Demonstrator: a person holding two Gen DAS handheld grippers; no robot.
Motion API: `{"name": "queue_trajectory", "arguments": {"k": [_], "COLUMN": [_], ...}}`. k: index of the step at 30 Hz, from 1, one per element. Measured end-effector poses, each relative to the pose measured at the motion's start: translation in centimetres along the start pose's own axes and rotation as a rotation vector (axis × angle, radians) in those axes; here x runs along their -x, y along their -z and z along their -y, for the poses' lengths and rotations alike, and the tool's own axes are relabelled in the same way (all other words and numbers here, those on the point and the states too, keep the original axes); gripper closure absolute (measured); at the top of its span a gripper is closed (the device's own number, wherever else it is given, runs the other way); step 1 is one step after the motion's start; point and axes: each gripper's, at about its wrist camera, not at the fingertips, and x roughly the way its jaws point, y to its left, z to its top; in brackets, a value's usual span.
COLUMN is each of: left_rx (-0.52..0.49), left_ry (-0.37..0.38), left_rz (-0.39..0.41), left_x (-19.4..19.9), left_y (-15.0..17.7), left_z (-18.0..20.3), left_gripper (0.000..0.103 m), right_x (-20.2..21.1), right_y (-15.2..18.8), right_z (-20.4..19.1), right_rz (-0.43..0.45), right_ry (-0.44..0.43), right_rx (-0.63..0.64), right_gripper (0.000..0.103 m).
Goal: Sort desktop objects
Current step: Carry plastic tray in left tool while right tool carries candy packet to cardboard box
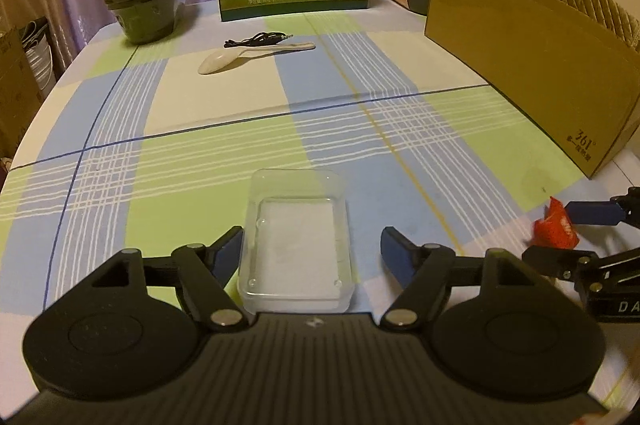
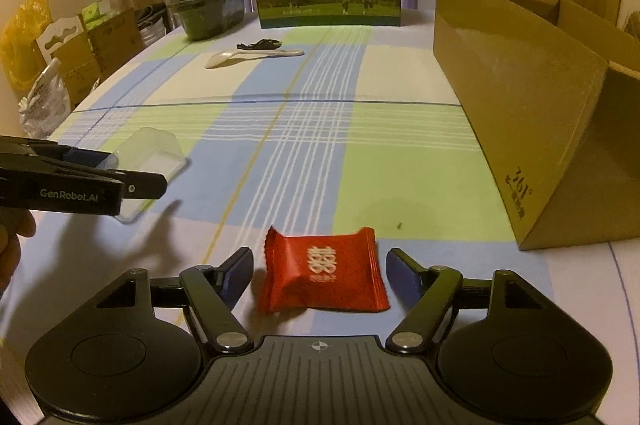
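I keep both grippers spread: left gripper straddles the clear plastic box; right gripper straddles the red candy packet. I centre each, then close gently.

Both views are dim and warm-tinted, lit from overhead — soft shadows fall on the tablecloth beneath the left gripper. Fisheye bending curves the table edges, and dark vignettes fill the corners. Glare sheens the cardboard box; the far right of the left view smears with blur.
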Motion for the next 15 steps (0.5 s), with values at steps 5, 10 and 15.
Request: {"name": "queue_trajectory", "arguments": {"k": [5, 10, 15], "left_rx": [0.006, 0.005, -0.002], "left_ry": [-0.008, -0.008, -0.017], "left_rz": [-0.009, -0.008, -0.013], "left_x": [-0.2, -0.39, -0.71], "left_y": [0.2, 0.01, -0.04], "left_z": [-0.19, -0.11, 0.18], "left_gripper": [0.032, 0.032, 0.034], "right_x": [0.04, 0.09, 0.35], "right_y": [0.11, 0.05, 0.25], "right_z": [0.16, -0.05, -0.12], "right_rz": [0.014, 0.012, 0.019], "right_ry": [0.012, 0.009, 0.012], "right_rx": [0.007, 0.03, 0.022], "right_gripper": [0.044, 0.055, 0.062]}}
